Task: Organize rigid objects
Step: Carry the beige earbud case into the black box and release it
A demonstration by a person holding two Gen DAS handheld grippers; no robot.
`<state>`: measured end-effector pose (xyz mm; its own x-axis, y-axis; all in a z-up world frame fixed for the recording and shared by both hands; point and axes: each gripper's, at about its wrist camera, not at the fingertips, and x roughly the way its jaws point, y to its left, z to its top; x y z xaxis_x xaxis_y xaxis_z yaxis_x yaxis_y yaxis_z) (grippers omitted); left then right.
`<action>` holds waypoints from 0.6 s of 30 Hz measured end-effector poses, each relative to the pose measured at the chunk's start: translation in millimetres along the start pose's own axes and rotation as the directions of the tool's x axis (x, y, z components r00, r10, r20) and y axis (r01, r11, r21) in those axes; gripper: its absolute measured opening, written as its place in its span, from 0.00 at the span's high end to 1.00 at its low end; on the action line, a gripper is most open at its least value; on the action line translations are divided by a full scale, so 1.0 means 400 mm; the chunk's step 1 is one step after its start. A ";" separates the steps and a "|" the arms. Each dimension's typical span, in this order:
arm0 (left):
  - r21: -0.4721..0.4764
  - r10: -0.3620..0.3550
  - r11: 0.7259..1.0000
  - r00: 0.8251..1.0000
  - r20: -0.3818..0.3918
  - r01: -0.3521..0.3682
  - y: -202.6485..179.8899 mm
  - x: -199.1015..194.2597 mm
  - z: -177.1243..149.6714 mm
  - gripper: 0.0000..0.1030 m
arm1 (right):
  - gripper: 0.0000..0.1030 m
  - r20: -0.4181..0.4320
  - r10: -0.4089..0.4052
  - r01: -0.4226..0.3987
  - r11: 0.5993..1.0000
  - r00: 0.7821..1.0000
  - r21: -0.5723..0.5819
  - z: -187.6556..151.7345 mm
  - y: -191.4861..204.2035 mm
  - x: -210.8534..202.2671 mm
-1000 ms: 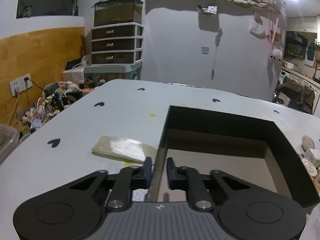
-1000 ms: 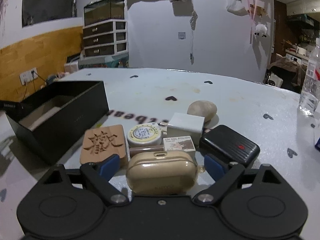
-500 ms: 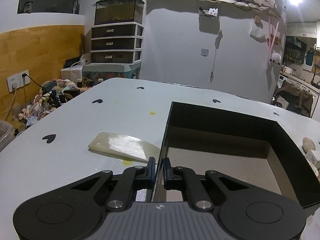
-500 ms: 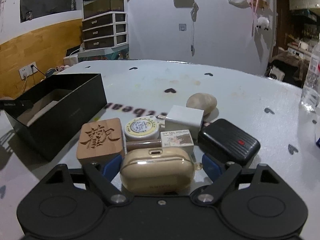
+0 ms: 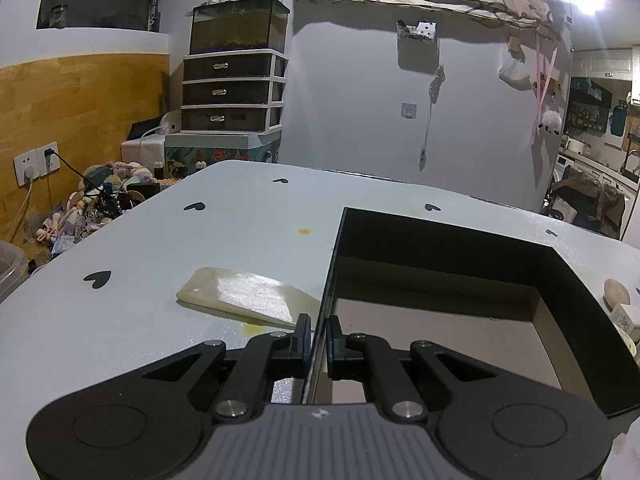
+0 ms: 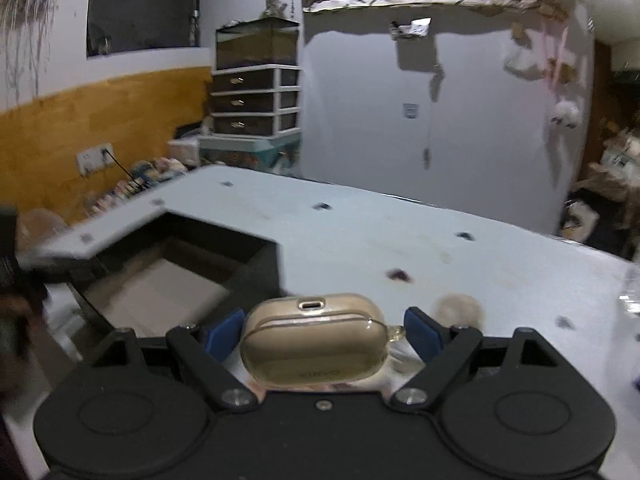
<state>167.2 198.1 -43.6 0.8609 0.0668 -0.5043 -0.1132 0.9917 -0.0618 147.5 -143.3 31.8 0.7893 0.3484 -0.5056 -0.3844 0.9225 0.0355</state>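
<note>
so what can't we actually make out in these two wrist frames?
- Right wrist: motion blur; whether the right gripper pads touch the earbud case is unclear.
- Left wrist: box wall covers part of the pale lid.
- Left wrist: stone, cut off by the box's far wall.

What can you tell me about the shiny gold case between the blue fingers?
The earbud case is a rounded, pill-shaped shell in glossy, see-through gold plastic. A seam line runs around it, a small charging port sits on its top edge, and a little clear loop sticks out at its right end. It lies crosswise in the right gripper, between the blue fingertips. Small gaps seem to show on both sides, so whether the pads press it is hard to tell. The black box sits ahead and to the left of it.
</note>
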 end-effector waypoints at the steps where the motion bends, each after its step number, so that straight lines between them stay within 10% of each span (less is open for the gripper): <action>1: -0.002 -0.001 1.000 1.000 -0.001 0.001 0.000 0.000 0.000 0.93 | 0.15 0.002 0.022 -0.022 1.000 1.000 0.017 0.025 0.012 0.008; 10: 0.009 0.009 1.000 1.000 0.007 -0.009 -0.008 -0.006 0.001 0.93 | 0.15 -0.082 0.139 -0.125 0.981 0.987 0.150 0.180 0.194 0.182; 18: 0.028 0.001 1.000 1.000 0.021 -0.002 -0.021 -0.011 0.001 0.94 | 0.15 -0.268 0.117 -0.033 0.953 0.956 0.300 0.187 0.307 0.401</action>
<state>164.6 189.4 -40.4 0.8712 0.0702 -0.4859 -0.1008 0.9942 -0.0370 262.7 38.1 19.7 0.5810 0.3966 -0.7107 -0.2484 0.9180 0.3092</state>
